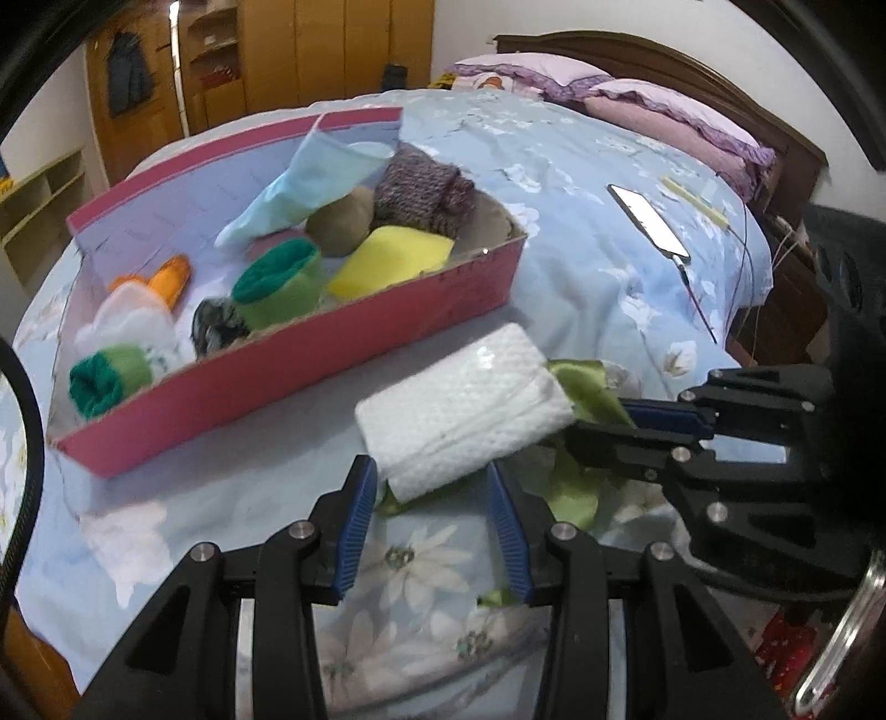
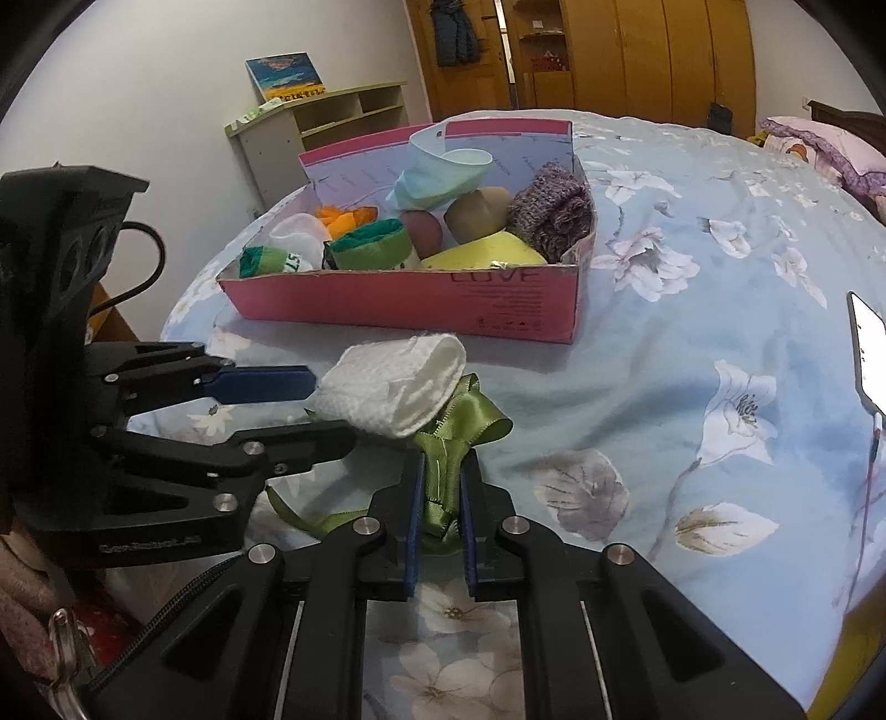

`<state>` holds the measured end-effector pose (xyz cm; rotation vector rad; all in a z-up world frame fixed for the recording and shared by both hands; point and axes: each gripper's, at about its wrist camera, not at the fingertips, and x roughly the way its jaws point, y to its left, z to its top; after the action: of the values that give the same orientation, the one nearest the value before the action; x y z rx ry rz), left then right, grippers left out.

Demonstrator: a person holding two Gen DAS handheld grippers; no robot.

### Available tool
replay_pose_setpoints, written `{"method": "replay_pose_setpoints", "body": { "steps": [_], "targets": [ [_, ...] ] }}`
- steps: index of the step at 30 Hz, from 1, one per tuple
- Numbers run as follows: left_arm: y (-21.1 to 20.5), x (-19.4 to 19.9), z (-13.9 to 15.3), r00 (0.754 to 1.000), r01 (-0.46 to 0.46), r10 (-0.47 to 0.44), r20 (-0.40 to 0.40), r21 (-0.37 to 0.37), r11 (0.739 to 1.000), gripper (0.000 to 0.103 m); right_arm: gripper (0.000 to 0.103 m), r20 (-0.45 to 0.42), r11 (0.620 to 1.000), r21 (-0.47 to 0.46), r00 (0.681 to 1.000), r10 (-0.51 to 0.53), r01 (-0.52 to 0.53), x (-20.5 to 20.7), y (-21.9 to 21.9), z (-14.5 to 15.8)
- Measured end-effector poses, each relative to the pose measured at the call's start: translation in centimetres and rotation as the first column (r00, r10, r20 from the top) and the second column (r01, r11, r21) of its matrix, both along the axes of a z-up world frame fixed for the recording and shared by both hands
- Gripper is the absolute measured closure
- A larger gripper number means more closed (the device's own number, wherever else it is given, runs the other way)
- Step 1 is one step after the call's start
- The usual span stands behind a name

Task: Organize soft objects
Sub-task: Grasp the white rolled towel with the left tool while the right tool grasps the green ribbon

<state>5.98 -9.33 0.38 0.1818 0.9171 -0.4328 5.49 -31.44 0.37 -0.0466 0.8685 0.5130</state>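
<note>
A folded white towel [image 1: 462,407] lies on the bed over a green satin ribbon [image 1: 587,387]. My left gripper [image 1: 434,473] is open, its blue pads on either side of the towel's near end, not closed on it. It also shows in the right wrist view [image 2: 326,407], beside the towel [image 2: 398,382]. My right gripper [image 2: 443,471] is shut on the green ribbon [image 2: 451,437]; it shows in the left wrist view [image 1: 601,423] at the towel's right end. A pink box [image 1: 354,343] behind holds several rolled socks and soft things.
A lit phone [image 1: 648,221] with a cable lies on the blue floral bedspread [image 1: 581,183] to the right. Pink pillows [image 1: 675,116] and the headboard are at the far right. A wooden wardrobe [image 2: 637,50] and a low shelf [image 2: 332,119] stand beyond the bed.
</note>
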Motion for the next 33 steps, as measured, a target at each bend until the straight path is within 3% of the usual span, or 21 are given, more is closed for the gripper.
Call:
{"method": "replay_pose_setpoints", "body": {
  "steps": [11,16,19,23,33],
  "targets": [
    [-1.9,2.4,-1.2,0.999,0.039,-0.040,0.015,0.073,0.997,0.060,0.091,-0.013,1.000,0.013,1.000,-0.002,0.002,1.0,-0.5,-0.4],
    [-1.6,3.2,-1.0,0.999,0.030,-0.031,0.025,0.049,0.998,0.061,0.090,-0.025,1.000,0.019,1.000,-0.014,0.014,1.3,-0.9,-0.8],
    [-1.5,3.5,-0.9,0.999,0.020,-0.021,0.031,0.035,0.999,0.077,0.090,-0.029,1.000,0.023,0.999,-0.016,0.016,1.4,-0.9,-1.0],
    [-1.0,3.5,-0.7,1.000,0.007,-0.007,0.025,-0.002,1.000,0.086,0.090,-0.031,0.999,0.028,0.999,-0.021,0.022,1.4,-1.1,-1.0],
    [1.0,2.2,1.0,0.999,-0.020,0.023,0.042,-0.069,0.997,0.088,0.090,0.000,0.999,0.023,1.000,-0.028,0.028,0.8,-1.2,0.0]
  ]
}}
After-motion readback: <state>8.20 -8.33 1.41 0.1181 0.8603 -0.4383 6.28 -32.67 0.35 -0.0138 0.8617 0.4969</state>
